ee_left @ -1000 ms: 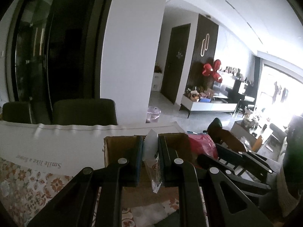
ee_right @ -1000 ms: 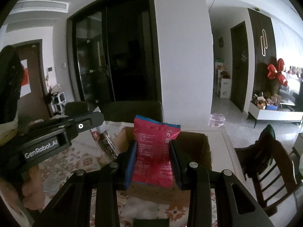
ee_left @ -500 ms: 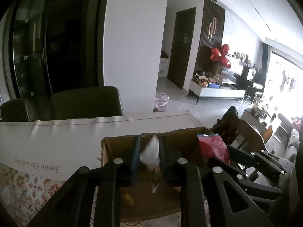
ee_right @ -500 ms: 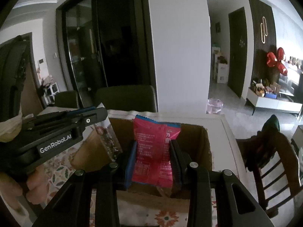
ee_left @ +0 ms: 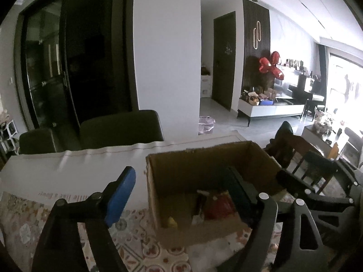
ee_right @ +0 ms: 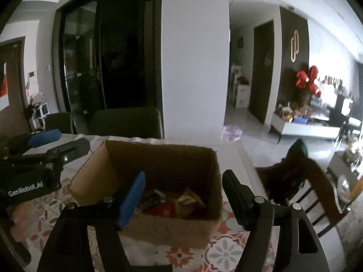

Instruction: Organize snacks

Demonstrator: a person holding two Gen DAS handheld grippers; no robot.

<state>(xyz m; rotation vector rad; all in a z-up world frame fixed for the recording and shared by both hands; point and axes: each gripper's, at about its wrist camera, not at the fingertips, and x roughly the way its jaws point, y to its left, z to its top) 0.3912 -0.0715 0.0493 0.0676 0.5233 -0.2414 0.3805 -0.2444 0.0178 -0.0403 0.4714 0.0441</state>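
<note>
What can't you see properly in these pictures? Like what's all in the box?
- Snacks in the cardboard box: dark and blurred in both wrist views; kinds and count unreadable.
- Box floor: left wrist view, near wall and the left gripper cover part.
- Tablecloth lettering: upside down, blurred.
- Right gripper: its handle is cut off by the bottom edge.

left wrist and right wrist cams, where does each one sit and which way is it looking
Left wrist: on the left gripper, looking forward and down into the cardboard box; own open fingers show, and the right gripper.
Right wrist: on the right gripper, facing the same box of snacks; own open fingers show, and the left gripper.
Shared: box, floral tablecloth, white pillar.
</note>
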